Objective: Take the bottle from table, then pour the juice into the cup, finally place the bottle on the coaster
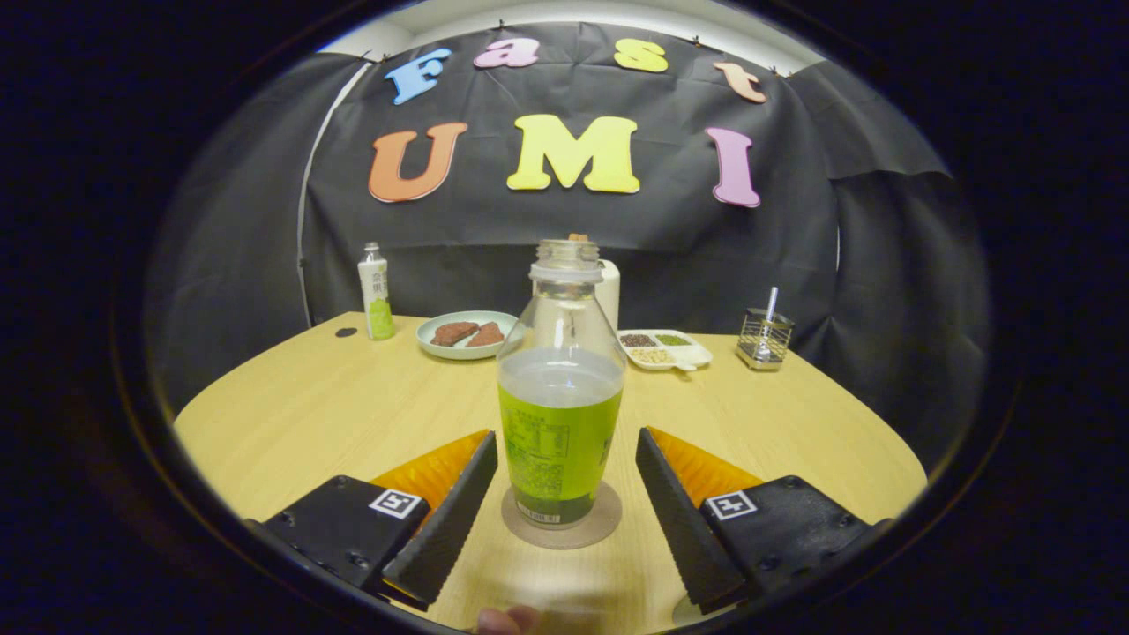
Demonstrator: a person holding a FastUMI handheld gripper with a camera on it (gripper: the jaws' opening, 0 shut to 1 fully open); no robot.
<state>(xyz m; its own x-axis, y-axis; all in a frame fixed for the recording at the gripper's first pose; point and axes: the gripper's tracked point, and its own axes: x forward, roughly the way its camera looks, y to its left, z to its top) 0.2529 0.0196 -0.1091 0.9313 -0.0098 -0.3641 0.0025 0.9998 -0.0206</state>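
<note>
juice bottle [561, 388]: clear, no cap, green label, half full | stood on round coaster [562, 532] on wooden table [300, 414] | label words too small to read | gripper [566, 476]: fingers apart, not touching bottle

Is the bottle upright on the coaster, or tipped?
Upright. The bottle stands with its base on the coaster, neck straight up, liquid level flat. The gripper is open, fingers either side, not touching it.

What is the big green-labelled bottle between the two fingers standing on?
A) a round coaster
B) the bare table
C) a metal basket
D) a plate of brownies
A: the bottle stands upright on a round coaster, between the open fingers of the gripper, which sit apart from its sides; the plate lies further back.
</note>
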